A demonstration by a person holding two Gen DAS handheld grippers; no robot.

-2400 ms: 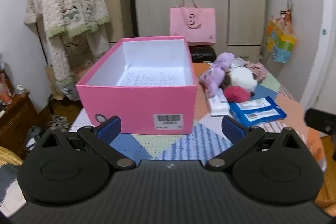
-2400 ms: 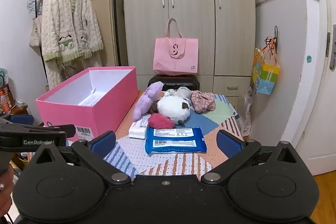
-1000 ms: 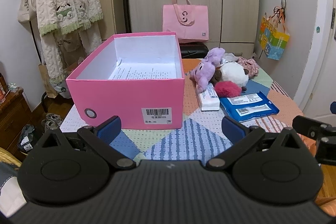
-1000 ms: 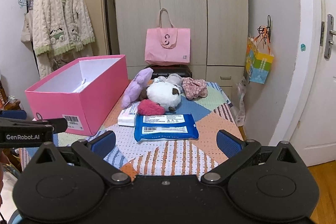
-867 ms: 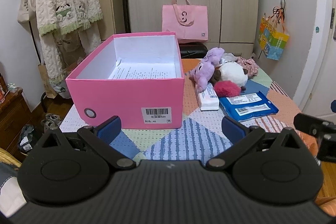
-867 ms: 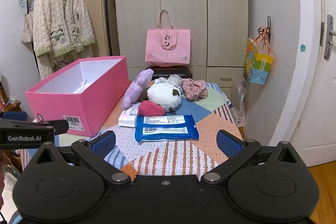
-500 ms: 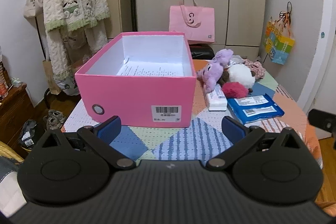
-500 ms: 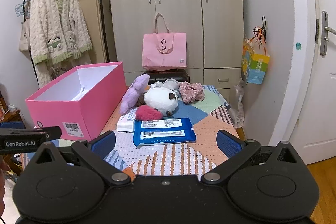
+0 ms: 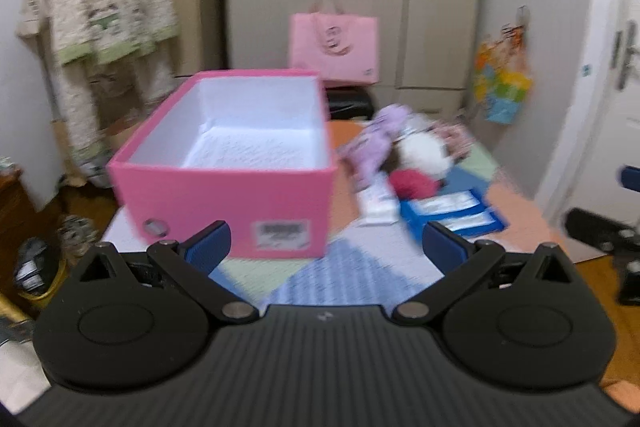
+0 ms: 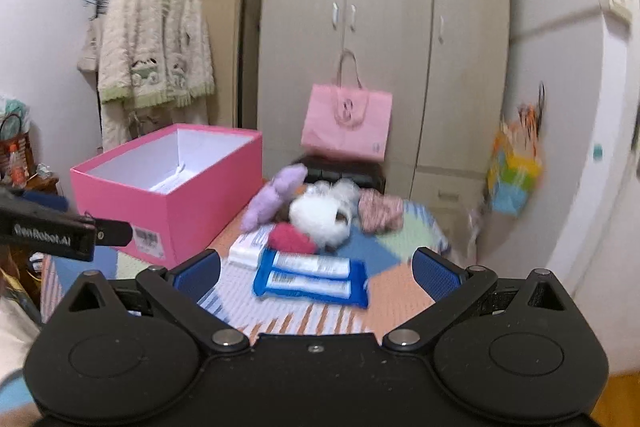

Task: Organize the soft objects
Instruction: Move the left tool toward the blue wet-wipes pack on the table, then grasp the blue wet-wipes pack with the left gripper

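Observation:
An open pink box point(image 9: 224, 183) point(image 10: 168, 187) stands on the patchwork table point(image 9: 344, 275), holding only a printed sheet. Right of it lie a purple plush point(image 10: 276, 195), a white plush point(image 10: 320, 217), a magenta pom point(image 10: 292, 239), a pink knit piece point(image 10: 380, 211), a white packet point(image 10: 248, 247) and a blue wipes pack point(image 10: 312, 279). My left gripper point(image 9: 326, 245) is open and empty in front of the box. My right gripper point(image 10: 316, 273) is open and empty, short of the wipes pack.
A pink tote bag point(image 10: 346, 121) hangs before the wardrobe point(image 10: 384, 27) behind the table. A cardigan point(image 10: 154, 47) hangs on a rack at the left. A colourful bag point(image 10: 514, 175) hangs on the right wall. A door point(image 9: 616, 107) is at right.
Both views have shifted and blurred: both grippers are moving, the right one tilting up and closer to the pile. Both stay open and empty. Objects on the table have not moved.

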